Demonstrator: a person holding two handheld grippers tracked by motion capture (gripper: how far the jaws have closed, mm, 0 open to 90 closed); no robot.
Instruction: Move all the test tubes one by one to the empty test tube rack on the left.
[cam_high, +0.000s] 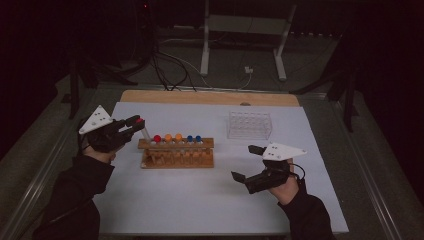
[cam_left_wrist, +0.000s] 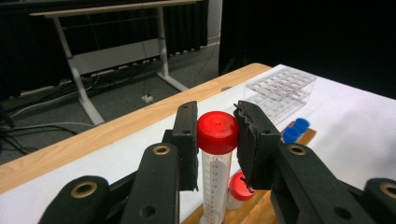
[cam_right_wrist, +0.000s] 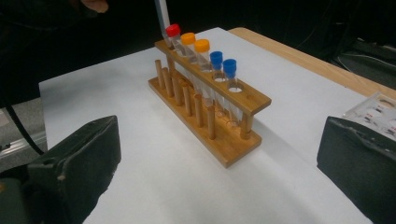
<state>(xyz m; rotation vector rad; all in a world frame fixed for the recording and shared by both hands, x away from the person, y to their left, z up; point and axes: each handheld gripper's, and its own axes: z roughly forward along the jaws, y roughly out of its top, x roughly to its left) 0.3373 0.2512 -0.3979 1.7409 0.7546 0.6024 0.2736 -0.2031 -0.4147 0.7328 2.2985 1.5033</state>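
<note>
My left gripper (cam_high: 136, 121) (cam_left_wrist: 215, 117) is shut on the red cap of a clear graduated tube (cam_high: 145, 132) (cam_left_wrist: 217, 133). The tube leans down to the left end of the wooden rack (cam_high: 177, 159) (cam_right_wrist: 236, 140), and its clear body (cam_right_wrist: 162, 14) rises above the rack's far end. Whether its tip sits in a hole I cannot tell. In the rack stand several capped tubes: one red (cam_high: 157, 138) (cam_right_wrist: 173, 30), two orange (cam_right_wrist: 195, 42) and two blue (cam_right_wrist: 222, 63). My right gripper (cam_high: 247, 162) (cam_right_wrist: 219, 161) hovers open in front of the rack's right end with nothing between its jaws.
A clear plastic rack (cam_high: 250, 125) (cam_left_wrist: 280, 88) (cam_right_wrist: 373, 109) stands at the back right of the white table sheet (cam_high: 200, 200). A bare wooden strip (cam_high: 200, 97) runs along the table's far edge. Desk legs and cables lie on the floor beyond.
</note>
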